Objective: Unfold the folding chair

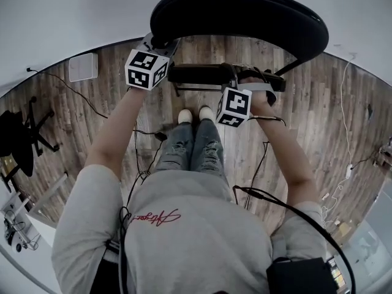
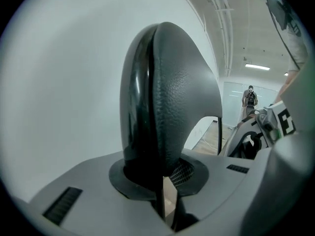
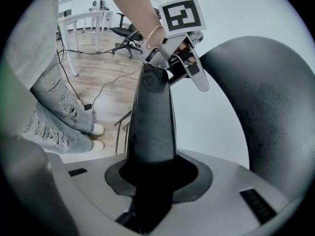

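The folding chair's black padded backrest (image 1: 245, 8) arches across the top of the head view, with the dark seat panel (image 1: 199, 73) below it. My left gripper (image 1: 158, 45) is at the backrest's left end. In the left gripper view the backrest (image 2: 172, 107) stands edge-on between the jaws of my left gripper (image 2: 162, 181), which are shut on it. My right gripper (image 1: 245, 81) grips the seat's right part. In the right gripper view the seat panel (image 3: 152, 122) fills the jaws of my right gripper (image 3: 157, 181), the backrest (image 3: 275, 107) curves at the right, and the left gripper (image 3: 184, 63) shows above.
The chair stands close to a white wall on a wood floor (image 1: 73, 115). The person's shoes (image 1: 193, 114) are just before it. Cables (image 1: 346, 103) trail at both sides. An office chair (image 1: 21, 136) stands at the far left, a white box (image 1: 82, 66) by the wall.
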A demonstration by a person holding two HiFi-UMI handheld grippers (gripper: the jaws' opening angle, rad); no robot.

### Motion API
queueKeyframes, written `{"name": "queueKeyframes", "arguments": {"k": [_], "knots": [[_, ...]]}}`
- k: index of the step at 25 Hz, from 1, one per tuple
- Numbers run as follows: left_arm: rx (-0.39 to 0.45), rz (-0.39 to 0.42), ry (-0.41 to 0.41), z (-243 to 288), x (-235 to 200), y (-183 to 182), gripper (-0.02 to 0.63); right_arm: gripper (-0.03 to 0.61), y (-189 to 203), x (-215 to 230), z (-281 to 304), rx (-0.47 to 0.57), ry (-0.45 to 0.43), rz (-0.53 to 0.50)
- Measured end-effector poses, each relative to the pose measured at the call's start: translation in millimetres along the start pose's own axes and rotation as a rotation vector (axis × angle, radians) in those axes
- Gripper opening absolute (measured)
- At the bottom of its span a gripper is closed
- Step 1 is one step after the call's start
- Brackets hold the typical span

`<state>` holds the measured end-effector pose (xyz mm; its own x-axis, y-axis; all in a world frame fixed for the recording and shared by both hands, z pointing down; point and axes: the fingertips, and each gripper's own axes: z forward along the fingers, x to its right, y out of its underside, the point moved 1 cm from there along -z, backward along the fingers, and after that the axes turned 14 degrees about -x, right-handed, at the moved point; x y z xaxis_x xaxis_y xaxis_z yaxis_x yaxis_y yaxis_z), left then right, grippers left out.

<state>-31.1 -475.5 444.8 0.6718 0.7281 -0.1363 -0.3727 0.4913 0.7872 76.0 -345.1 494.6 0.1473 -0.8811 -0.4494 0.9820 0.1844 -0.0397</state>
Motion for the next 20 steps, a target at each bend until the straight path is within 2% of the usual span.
{"name": "queueKeyframes", "arguments": {"k": [3, 5, 7, 13, 17, 20], "knots": [[0.000, -0.020, 0.039, 5.0, -3.3, 0.2, 0.074, 0.130, -0.7, -10.0, -1.6, -0.003, 0.036, 0.005], [-0.007, -0.033, 0.073, 9.8, -2.5, -1.0, 0.154, 0.133, 0.0, -16.8, -3.5, -0.001, 0.060, 0.005], [-0.010, -0.043, 0.095, 13.4, -1.7, -1.3, 0.176, 0.133, 0.7, -24.1, -7.1, 0.010, 0.094, 0.010], [0.016, -0.057, 0.095, 20.3, -5.6, 1.1, 0.233, 0.134, 1.2, -47.4, -16.2, 0.046, 0.179, 0.012], [0.045, -0.156, 0.098, 24.8, -18.6, 8.6, 0.255, 0.137, 1.3, -61.0, -15.9, 0.059, 0.211, -0.024], [0.036, -0.236, 0.128, 28.8, -31.5, 17.4, 0.255, 0.138, 0.2, -69.6, -15.2, 0.074, 0.250, -0.041]]}}
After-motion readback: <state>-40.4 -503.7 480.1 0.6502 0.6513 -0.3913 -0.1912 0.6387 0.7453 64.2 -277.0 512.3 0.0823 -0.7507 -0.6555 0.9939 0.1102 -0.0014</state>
